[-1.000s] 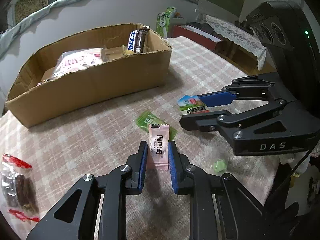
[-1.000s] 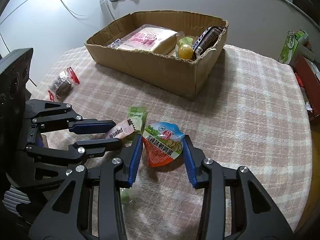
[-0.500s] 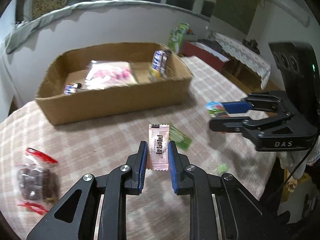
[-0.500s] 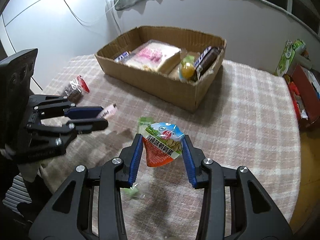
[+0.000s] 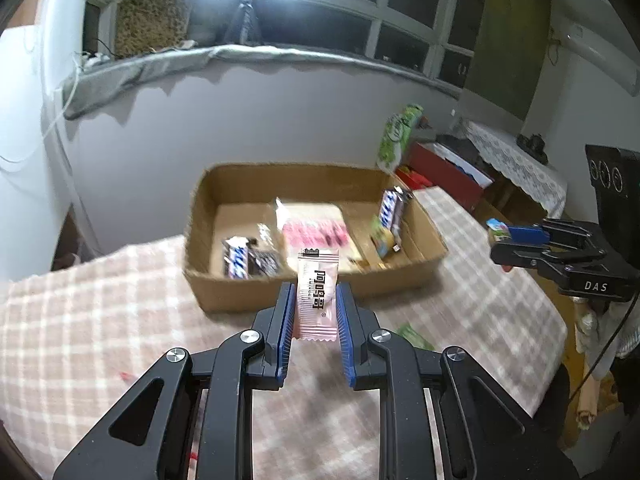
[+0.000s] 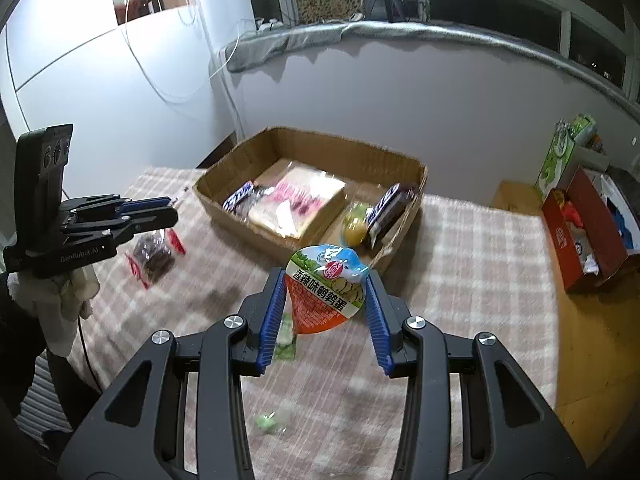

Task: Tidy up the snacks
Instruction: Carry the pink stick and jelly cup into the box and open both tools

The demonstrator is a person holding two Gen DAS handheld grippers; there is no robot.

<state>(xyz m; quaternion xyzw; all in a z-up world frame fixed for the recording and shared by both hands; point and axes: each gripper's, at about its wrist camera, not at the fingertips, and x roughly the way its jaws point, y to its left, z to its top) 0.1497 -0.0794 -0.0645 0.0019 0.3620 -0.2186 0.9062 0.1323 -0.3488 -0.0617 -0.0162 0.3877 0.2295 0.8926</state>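
While both tools hang above checked bench: left tool [image 5: 313,312] clenched on pink upright candy sachet [image 5: 317,294]; right tool [image 6: 325,302] clenched on orange heart-shaped egg pack [image 6: 325,293]. Open brown cardboard box [image 5: 224,292] lies straight ahead of both, long axis crosswise; left tool nearer.
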